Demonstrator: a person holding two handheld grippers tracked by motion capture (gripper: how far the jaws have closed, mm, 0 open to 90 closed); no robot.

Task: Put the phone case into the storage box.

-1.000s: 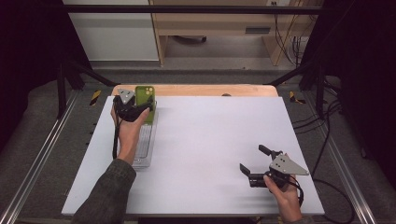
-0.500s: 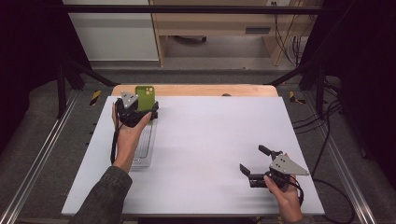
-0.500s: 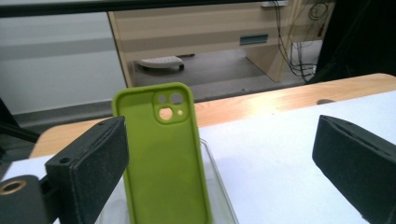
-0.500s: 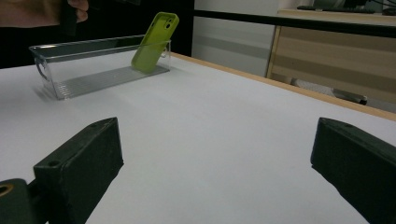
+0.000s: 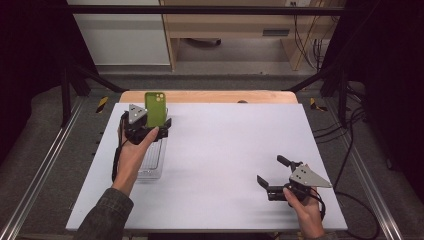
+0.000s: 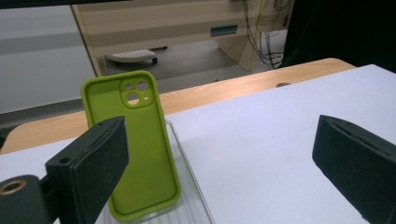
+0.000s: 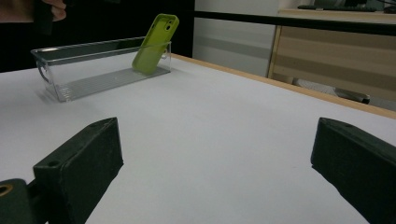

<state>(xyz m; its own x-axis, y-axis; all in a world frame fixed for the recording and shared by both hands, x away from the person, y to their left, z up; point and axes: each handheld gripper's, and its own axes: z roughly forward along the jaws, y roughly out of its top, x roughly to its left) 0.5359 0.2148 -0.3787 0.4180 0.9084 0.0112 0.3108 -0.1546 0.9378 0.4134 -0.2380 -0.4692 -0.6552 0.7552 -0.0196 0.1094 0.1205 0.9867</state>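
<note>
Left hand-held gripper [image 5: 159, 129]: jaws wide apart, gripping nothing; held over the far end of the tray, pointing away from the person.
Left hand [image 5: 134, 152]: wrapped around the gripper's body from below, forearm stretched forward along the tray, sleeve at the near edge of the surface.
Case [image 6: 131, 144]: green phone case just ahead of the left gripper, between its jaws' line of sight and closer to the left jaw; stands on its short end, leaning back against the tray's far wall, hollow side toward the gripper, camera cut-out at the top.
Tray [image 5: 152, 169]: clear, long and narrow, under and behind the left gripper.
Right hand-held gripper [image 5: 272, 175]: jaws spread wide, nothing between them; low over the surface, well apart from the case, pointing left toward the tray.
Right hand [image 5: 306, 212]: holds the gripper from behind at the near right corner.
Surface [image 5: 230, 150]: white, bare ahead of the right gripper.
</note>
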